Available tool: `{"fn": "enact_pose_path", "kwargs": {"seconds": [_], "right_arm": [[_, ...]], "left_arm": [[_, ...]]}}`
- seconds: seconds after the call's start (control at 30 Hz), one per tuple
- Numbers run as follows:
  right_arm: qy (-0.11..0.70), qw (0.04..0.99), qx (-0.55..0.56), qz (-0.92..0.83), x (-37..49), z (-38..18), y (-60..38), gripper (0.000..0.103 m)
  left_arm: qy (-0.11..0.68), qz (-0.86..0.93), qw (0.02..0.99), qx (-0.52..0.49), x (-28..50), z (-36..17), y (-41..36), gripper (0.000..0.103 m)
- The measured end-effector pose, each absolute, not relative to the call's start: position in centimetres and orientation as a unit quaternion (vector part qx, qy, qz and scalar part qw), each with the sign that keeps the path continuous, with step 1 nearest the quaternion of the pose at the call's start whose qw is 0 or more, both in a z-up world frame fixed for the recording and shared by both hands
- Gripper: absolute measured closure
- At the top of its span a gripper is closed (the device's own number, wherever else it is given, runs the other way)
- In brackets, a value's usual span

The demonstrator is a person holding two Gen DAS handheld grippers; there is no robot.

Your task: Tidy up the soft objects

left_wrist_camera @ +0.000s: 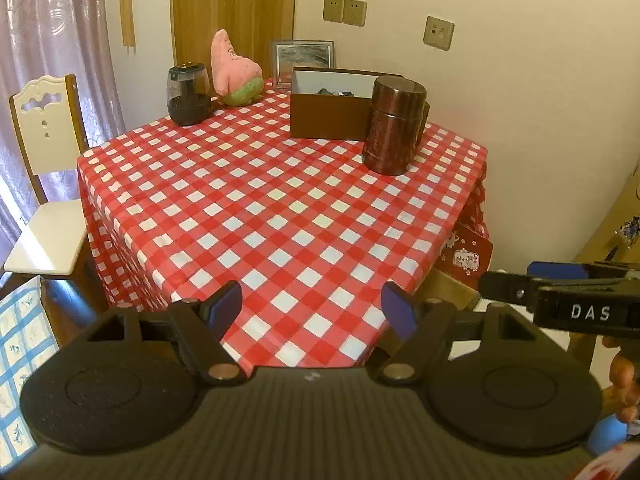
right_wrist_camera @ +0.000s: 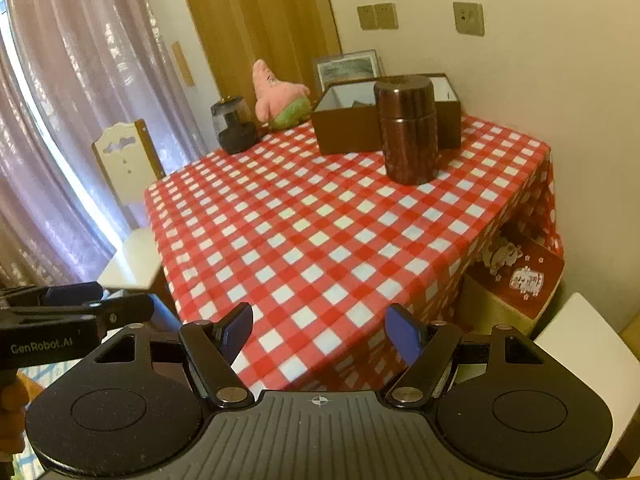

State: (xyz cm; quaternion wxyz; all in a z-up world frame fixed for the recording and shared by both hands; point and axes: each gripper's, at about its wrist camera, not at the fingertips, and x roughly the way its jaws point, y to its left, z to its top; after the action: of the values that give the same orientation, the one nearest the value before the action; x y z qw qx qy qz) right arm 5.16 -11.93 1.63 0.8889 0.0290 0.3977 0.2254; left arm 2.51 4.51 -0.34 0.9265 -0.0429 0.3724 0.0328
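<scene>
A pink star-shaped plush toy [left_wrist_camera: 234, 70] with green shorts sits at the far side of the red-and-white checked table [left_wrist_camera: 280, 208]. It also shows in the right wrist view [right_wrist_camera: 280, 96]. An open brown box [left_wrist_camera: 332, 104] stands right of it, with dark items inside; it also shows in the right wrist view [right_wrist_camera: 352, 120]. My left gripper [left_wrist_camera: 312, 308] is open and empty, above the table's near edge. My right gripper [right_wrist_camera: 320, 330] is open and empty, also at the near edge. Each gripper shows in the other's view, the right one [left_wrist_camera: 560, 292] and the left one [right_wrist_camera: 76, 312].
A dark brown cylindrical canister [left_wrist_camera: 394, 124] stands in front of the box. A dark jar with a clear top [left_wrist_camera: 188, 94] stands left of the plush. A framed picture [left_wrist_camera: 302, 58] leans on the wall. A white chair [left_wrist_camera: 44, 168] stands left of the table.
</scene>
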Motion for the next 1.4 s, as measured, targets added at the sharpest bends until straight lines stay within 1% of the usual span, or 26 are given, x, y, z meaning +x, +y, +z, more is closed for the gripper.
{"fn": "enact_pose_path", "kwargs": {"seconds": [0.57,1.4], "right_arm": [[0.415,0.880,0.030,0.230,4.1,1.0,-13.2,0.030],[0.416,0.879,0.030,0.230,4.1,0.9,-13.2,0.030]], "left_arm": [[0.388,0.033,0.920,-0.038,1.5,-1.0,1.9,0.028],[0.389,0.029,0.920,-0.039,1.8,-0.9,1.9,0.028]]}}
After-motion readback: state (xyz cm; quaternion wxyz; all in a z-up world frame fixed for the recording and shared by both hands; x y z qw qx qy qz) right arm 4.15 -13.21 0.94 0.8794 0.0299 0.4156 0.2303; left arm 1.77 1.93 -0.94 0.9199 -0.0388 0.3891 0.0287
